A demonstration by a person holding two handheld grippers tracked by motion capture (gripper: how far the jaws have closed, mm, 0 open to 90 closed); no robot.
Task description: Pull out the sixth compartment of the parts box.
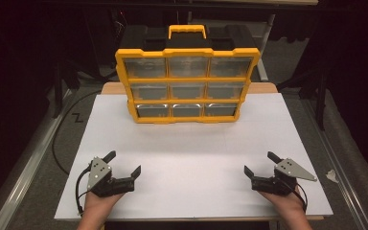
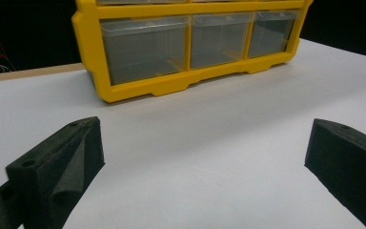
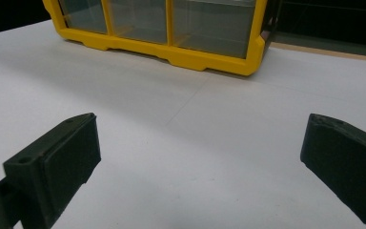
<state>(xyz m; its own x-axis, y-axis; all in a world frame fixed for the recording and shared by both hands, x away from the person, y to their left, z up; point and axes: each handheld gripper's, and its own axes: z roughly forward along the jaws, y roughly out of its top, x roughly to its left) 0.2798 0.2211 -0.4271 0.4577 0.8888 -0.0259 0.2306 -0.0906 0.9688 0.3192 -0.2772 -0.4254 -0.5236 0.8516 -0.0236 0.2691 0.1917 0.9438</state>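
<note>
White table top (image 1: pixel 191 143), matte, evenly lit; a wooden edge (image 1: pixel 112 87) shows at its far side. Grey floor (image 1: pixel 38 143) on both sides. Black cable (image 1: pixel 62 129) loops on the floor left of the table. Dark surroundings beyond; dark frame legs (image 1: pixel 322 91) stand far right.

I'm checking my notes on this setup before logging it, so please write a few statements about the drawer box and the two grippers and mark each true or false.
1. The yellow drawer box stands upright at the far side of the white table. True.
2. The left gripper is shut on a drawer. False: it is open and holds nothing.
3. The box has nine clear drawers, three by three. True.
4. The right gripper touches the box. False: it is near the table's front edge, well apart.
</note>
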